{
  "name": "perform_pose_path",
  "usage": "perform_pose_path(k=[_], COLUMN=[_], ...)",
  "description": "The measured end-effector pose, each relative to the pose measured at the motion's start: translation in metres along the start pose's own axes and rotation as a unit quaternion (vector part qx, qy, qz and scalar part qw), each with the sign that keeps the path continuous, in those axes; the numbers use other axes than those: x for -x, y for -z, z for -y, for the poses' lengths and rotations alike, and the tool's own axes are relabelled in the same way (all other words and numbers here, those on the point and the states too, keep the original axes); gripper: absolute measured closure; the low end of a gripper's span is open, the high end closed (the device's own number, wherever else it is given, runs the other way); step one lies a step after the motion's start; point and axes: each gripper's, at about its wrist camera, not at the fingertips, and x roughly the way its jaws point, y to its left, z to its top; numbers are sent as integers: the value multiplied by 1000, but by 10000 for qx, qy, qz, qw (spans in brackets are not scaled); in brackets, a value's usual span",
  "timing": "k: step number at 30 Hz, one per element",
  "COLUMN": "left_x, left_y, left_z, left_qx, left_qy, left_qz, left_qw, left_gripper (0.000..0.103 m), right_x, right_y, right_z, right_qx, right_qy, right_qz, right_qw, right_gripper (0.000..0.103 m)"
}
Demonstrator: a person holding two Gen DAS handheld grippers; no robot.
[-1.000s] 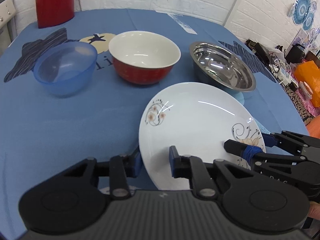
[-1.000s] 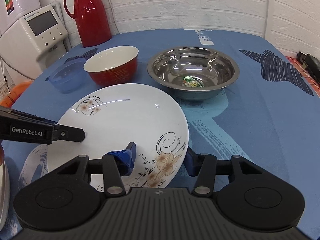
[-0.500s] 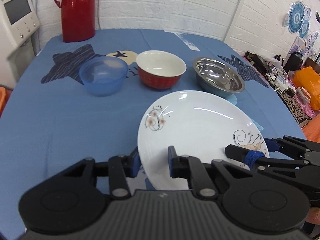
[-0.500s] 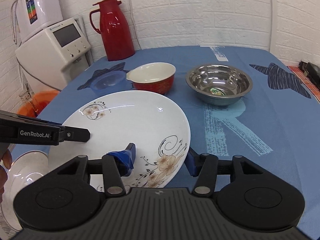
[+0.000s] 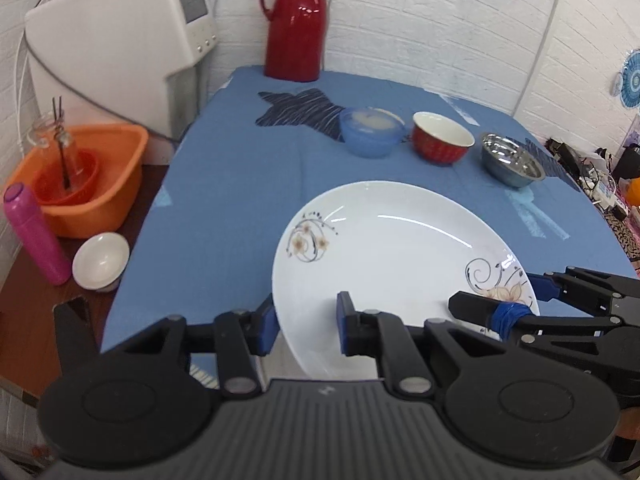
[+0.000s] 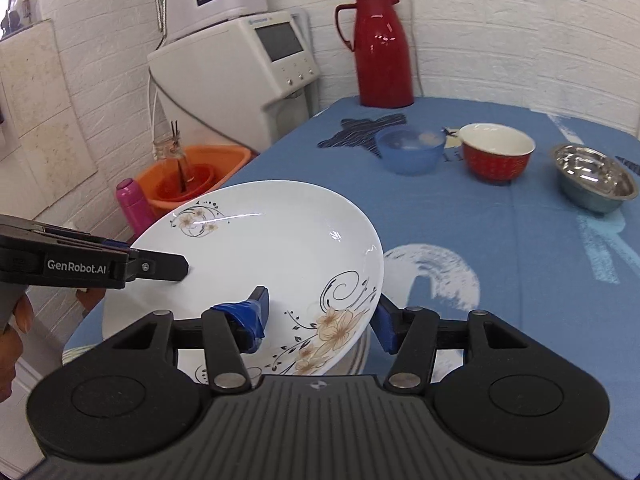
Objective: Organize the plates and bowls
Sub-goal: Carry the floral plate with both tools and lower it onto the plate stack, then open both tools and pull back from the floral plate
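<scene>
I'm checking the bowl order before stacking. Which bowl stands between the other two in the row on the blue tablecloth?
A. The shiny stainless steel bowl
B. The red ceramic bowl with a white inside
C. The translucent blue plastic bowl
B: in both wrist views the red ceramic bowl with a white inside stands between the translucent blue plastic bowl and the shiny stainless steel bowl.
</scene>
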Motion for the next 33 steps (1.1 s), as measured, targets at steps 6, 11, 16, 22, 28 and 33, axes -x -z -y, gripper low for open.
perform_pose_path(k=[6,11,16,22,28,33], left_x=[-9,-15,-19,-10,6,9], left_y=[28,34,32,28,17,14], left_z=[-21,-20,-23,-19,-15,-12], left_qx=[180,115,142,89,-14,53], left_qy=[32,12,60,38,-85,-52], left_qz=[-100,57,73,323,555,586], left_qw=[9998,9999,9999,9994,9984,9983], left_gripper=[92,91,78,55,50,48], right_x=[-9,-8,-11,-7,-12,1], right_y=[18,24,24,22,20,22], right_z=[-19,-18,-18,-24,-35,-29], right_qx=[159,85,-182,-76,446,97], right_qy=[134,139,108,336,516,586], right_qz=[-170,-115,-128,-78,-240,18], right_qw=[9996,9998,9997,9994,9974,9982], right_gripper=[62,62,62,62,59,57])
